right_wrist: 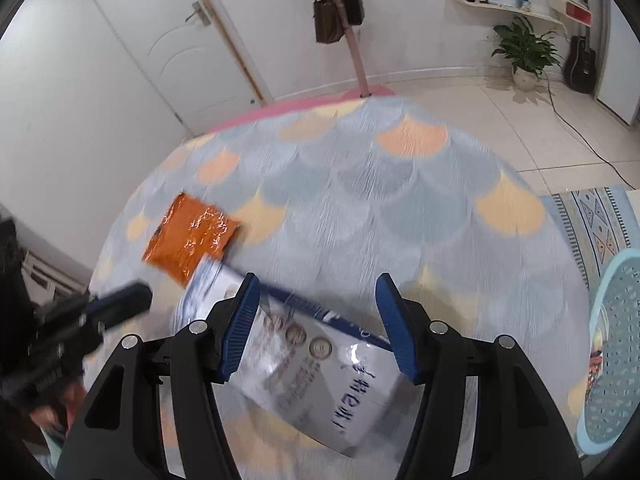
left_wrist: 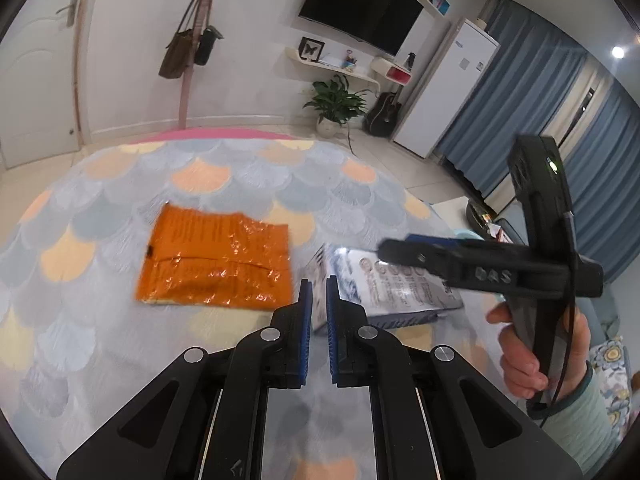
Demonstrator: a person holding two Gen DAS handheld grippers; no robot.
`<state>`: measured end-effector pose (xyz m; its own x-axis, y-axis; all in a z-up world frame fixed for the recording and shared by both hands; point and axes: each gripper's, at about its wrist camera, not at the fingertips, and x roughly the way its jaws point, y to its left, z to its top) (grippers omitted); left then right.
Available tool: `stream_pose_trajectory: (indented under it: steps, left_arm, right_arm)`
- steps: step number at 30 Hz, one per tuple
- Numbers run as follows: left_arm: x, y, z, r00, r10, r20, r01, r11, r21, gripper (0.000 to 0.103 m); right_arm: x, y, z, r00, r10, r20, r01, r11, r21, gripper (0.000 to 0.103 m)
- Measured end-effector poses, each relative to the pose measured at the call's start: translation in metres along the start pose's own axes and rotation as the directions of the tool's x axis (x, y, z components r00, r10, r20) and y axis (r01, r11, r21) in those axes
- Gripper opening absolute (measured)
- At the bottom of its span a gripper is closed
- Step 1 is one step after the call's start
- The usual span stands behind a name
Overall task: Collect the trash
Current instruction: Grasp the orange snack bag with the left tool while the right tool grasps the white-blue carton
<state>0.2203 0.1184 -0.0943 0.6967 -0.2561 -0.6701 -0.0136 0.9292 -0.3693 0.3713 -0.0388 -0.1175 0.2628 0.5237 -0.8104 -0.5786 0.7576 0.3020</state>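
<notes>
Right wrist view, bed: the scale-patterned blanket (right_wrist: pixel 400 208) is the largest surface and carries both pieces of trash; its soft pile can give way under a descending tool, so a finger may dig into fabric instead of sliding under a wrapper.
Basket: a pale blue perforated basket (right_wrist: pixel 612 352) sits at the right edge, off the bed and apart from both items; if it is the bin, a loose hold may drop trash on the way.
Silver pouch: the glossy silver pouch (right_wrist: pixel 320 376) lies flat, directly below the right tool, its far corner touching or overlapping the orange wrapper.
Orange wrapper: the crinkled orange wrapper (left_wrist: pixel 216 260) lies flat beyond the left tool, just left of the pouch; lifting the pouch may drag it along.
Right gripper: the right gripper (right_wrist: pixel 316 328) is released, roughly half spread, its 2 blue pads straddling the pouch without pressing it; risk 1, the slick film skids aside as the fingers close; risk 2, blanket gets pinched with it.
Left gripper: the left gripper (left_wrist: pixel 316 312) is clenched on nothing visible, poised over the near corner of the pouch; it must reopen before it can take the orange wrapper.
Crowding: both tools converge on the same pouch, so a collision between them is possible.
</notes>
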Motion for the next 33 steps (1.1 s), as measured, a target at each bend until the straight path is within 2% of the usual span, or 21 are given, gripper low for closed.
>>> stream_pose_trajectory:
  steps: [4,5,6,8,10,12,15,16,18,19,22,27,33]
  left_arm:
    - [-0.011,0.017,-0.006,1.0,0.021,0.009,-0.021,0.999,-0.046,0.006]
    - [-0.014,0.023,-0.006,0.999,0.031,0.01,-0.03,0.998,-0.057,0.009]
    - [-0.015,0.027,-0.005,0.999,0.036,0.01,-0.035,0.997,-0.069,0.012]
    - [-0.017,0.036,-0.002,0.999,0.044,0.012,-0.042,0.994,-0.099,0.033]
    - [-0.018,0.043,0.001,0.998,0.063,0.026,-0.059,0.989,-0.133,0.044]
    - [-0.016,0.049,0.01,0.996,0.087,0.038,-0.08,0.985,-0.154,0.049]
    - [-0.011,0.059,0.021,0.988,0.15,0.045,-0.14,0.974,-0.176,0.066]
    - [-0.007,0.062,0.025,0.983,0.182,0.038,-0.172,0.969,-0.177,0.073]
    - [0.002,0.07,0.031,0.978,0.209,0.02,-0.203,0.963,-0.177,0.074]
    - [0.007,0.073,0.033,0.98,0.199,0.013,-0.193,0.965,-0.18,0.074]
    - [0.019,0.077,0.035,0.986,0.167,-0.007,-0.165,0.97,-0.18,0.078]
    - [0.035,0.07,0.033,0.982,0.189,-0.009,-0.189,0.975,-0.114,0.086]
    - [0.048,0.032,0.023,0.977,0.208,-0.038,-0.206,0.977,0.048,0.088]
  right_arm:
    - [-0.008,0.018,-0.029,0.998,0.047,-0.034,-0.049,0.998,-0.05,0.057]
    - [-0.01,0.024,-0.035,0.998,0.054,-0.042,-0.057,0.996,-0.07,0.059]
    - [-0.013,0.03,-0.043,0.997,0.061,-0.044,-0.065,0.994,-0.091,0.065]
    - [-0.017,0.047,-0.057,0.998,0.045,-0.035,-0.05,0.988,-0.148,0.072]
    - [-0.015,0.062,-0.064,1.0,-0.016,-0.009,0.014,0.983,-0.182,0.079]
    - [-0.01,0.075,-0.066,0.999,-0.054,-0.002,0.052,0.976,-0.21,0.079]
    - [-0.003,0.087,-0.07,0.988,-0.148,0.033,0.152,0.959,-0.24,0.078]
    - [0.0,0.089,-0.071,0.983,-0.181,0.039,0.185,0.954,-0.238,0.073]
    - [0.0,0.086,-0.071,0.98,-0.196,0.046,0.201,0.953,-0.226,0.058]
    - [-0.003,0.083,-0.072,0.98,-0.191,0.056,0.198,0.957,-0.211,0.057]
    - [-0.019,0.07,-0.077,0.978,-0.185,0.093,0.198,0.969,-0.151,0.055]
    - [-0.048,0.039,-0.083,0.979,-0.155,0.136,0.162,0.986,-0.039,0.055]
    - [-0.055,0.017,-0.087,0.981,-0.137,0.137,0.133,0.99,0.038,0.055]
